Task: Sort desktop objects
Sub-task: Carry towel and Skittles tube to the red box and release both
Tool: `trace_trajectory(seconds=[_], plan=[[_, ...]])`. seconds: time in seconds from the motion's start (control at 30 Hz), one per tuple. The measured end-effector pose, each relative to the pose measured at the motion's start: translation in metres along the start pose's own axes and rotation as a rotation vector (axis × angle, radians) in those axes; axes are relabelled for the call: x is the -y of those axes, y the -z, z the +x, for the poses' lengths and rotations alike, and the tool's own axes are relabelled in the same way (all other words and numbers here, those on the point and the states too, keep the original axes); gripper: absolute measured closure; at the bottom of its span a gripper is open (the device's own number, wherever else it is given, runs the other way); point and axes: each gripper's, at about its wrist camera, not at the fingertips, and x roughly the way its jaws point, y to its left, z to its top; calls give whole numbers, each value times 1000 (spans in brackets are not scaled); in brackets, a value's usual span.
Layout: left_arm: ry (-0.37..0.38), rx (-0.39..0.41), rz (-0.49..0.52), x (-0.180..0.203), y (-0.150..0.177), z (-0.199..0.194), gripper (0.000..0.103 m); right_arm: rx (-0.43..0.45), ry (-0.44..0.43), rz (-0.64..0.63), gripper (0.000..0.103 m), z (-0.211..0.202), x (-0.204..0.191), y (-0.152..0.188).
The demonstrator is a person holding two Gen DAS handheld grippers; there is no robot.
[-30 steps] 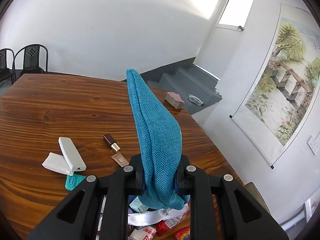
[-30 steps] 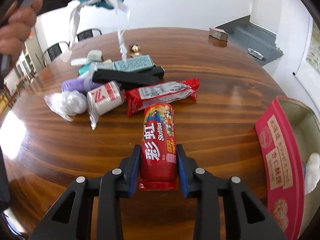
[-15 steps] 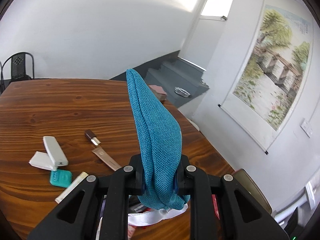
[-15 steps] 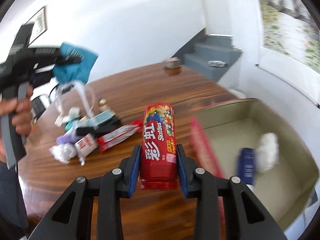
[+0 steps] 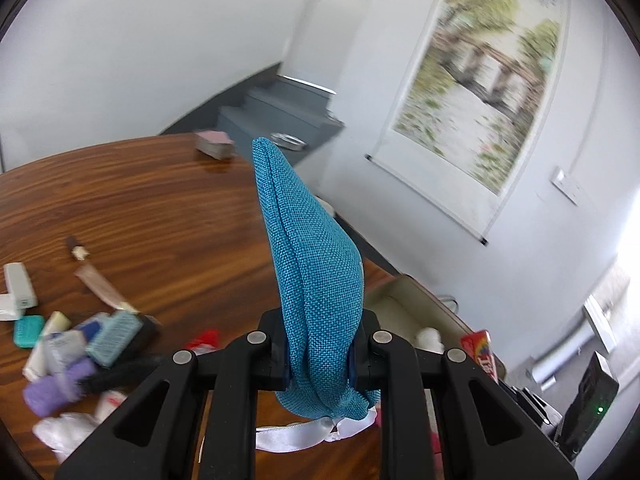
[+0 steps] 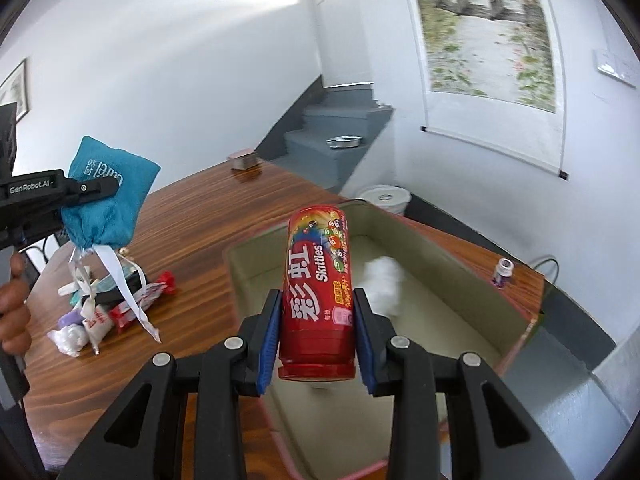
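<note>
The open box [image 6: 448,280], with pale inner walls and a red outside, lies in the middle and right of the right wrist view, at the edge of the round wooden table [image 6: 248,200]. Inside it, a white crumpled lump [image 6: 384,284] rests on the floor of the box near the far wall; the rest of the inside that can be seen is bare. In front of the box, at the centre of this frame, the right gripper [image 6: 316,332] is clenched on a red candy tube [image 6: 318,280], whose lower part sits between the blue pads while the top points away from the camera, over the box. At the left of the same frame, the left gripper [image 6: 92,190] is closed tight on a blue cloth pouch [image 6: 108,200], and white ribbons [image 6: 120,284] hang down from its tied end. A hand [image 6: 14,312] holds this gripper at the left edge. Under the pouch, in the lower left, a pile of small packets [image 6: 108,304] lies on the table. In the left wrist view the pouch [image 5: 316,300] fills the centre, pinched between the jaws of the left gripper [image 5: 320,354], and a corner of the box [image 5: 404,300] shows to the right of it. A small bottle [image 6: 503,271] stands on the table, right of the box.
</note>
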Motion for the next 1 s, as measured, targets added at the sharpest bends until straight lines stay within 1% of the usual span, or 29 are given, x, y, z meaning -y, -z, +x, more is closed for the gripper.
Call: trace_trajectory(seconds=[0.17,0.37,0.43,0.5,0.53,0.57,0.6,0.63,0.67,0.7,0.73,0.87,1.0], plan=[[50,-31,52,39,0,18,83,8,18,34,66,-2,21,2],[109,-5,112,80,-8,22,83,19,16,67,66,0,39,0],[119,8,136,91,-10,24,82,20,13,78,66,1,43,-1],[126,0,159,101,-9,32,82,20,10,87,66,2,45,1],[132,-13,169,105,-8,37,77,19,12,90,65,3,46,1],[136,-32,176,107,-6,44,67,20,16,94,65,3,47,2],[131,-48,180,109,-4,51,61,19,17,99,64,4,48,2],[121,-62,181,109,-2,56,49,18,15,107,55,4,49,2],[112,-72,180,109,1,61,41,21,12,116,47,4,51,2],[107,-78,178,106,5,63,40,27,15,121,29,4,52,2],[104,-85,174,105,7,65,40,40,23,121,22,2,52,2],[96,-102,140,92,8,67,40,46,32,118,22,3,52,0],[65,-78,118,79,8,57,40,37,18,118,22,6,45,1]])
